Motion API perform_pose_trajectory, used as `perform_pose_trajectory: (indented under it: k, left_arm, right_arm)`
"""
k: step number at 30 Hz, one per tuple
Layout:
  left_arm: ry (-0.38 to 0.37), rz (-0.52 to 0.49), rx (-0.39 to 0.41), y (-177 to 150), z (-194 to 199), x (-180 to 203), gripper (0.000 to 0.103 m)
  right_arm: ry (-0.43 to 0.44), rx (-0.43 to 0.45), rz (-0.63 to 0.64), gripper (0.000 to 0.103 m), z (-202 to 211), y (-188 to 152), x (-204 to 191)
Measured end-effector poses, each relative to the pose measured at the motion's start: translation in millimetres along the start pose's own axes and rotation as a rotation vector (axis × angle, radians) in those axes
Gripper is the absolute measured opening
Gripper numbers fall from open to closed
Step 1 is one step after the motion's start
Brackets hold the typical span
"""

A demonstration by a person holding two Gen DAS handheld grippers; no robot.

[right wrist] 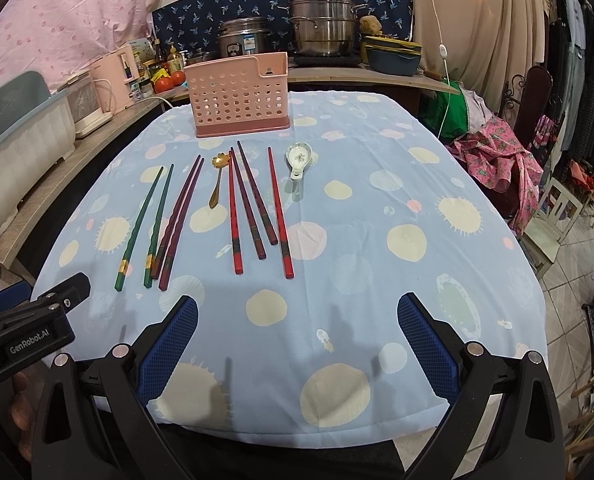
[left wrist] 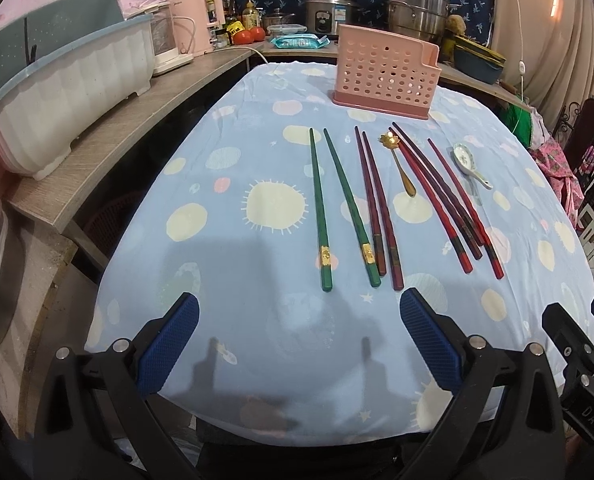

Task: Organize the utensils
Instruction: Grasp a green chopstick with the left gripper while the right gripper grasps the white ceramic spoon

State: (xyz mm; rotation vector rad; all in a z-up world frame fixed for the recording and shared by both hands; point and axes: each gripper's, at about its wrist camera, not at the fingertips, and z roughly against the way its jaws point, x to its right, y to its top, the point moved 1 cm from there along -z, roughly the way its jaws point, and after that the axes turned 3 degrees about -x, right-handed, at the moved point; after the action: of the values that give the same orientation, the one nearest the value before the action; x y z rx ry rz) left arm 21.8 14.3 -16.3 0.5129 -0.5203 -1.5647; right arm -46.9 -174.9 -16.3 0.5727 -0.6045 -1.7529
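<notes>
A counter (right wrist: 377,184) under a pale blue dotted cloth carries everything. Toward its far edge stands a pink perforated utensil holder (right wrist: 241,98), upright. Nearer, lying in a row, are from left to right: two green chopsticks (left wrist: 337,204), a dark red pair (left wrist: 379,208) touching along their length, a small gold spoon (left wrist: 399,164), four red chopsticks (right wrist: 257,208) fanned close together, and a white ceramic spoon (right wrist: 300,160) at the right. The left tongs (left wrist: 299,344) and right tongs (right wrist: 297,344) hang over the near edge, both spread wide and gripping nothing.
</notes>
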Motion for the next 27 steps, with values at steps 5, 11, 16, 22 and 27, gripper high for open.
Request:
perform_pose_trajectory:
  k: [5,11,16,22,27]
  left_arm:
    - [0.009,-0.008,-0.025,6.2,-18.3,-2.8,0.096]
    - [-0.006,-0.006,-0.065,14.3,-44.9,-4.3,0.092]
    - [-0.029,-0.005,-0.11,18.5,-67.2,-4.0,0.074]
    - [-0.057,0.007,-0.13,23.3,-78.9,-7.6,0.044]
    - [-0.107,0.018,-0.139,28.9,-83.7,-8.7,0.011]
  right_arm:
    - [-0.007,-0.01,-0.011,0.096,-6.9,2.5,10.9]
    - [-0.016,-0.027,-0.025,0.096,-26.0,8.0,19.6]
    - [-0.023,-0.04,-0.023,0.096,-42.1,15.1,20.8]
    - [-0.019,-0.026,-0.025,0.094,-59.4,37.1,21.4]
    - [-0.01,0.017,-0.041,0.077,-73.4,70.6,21.6]
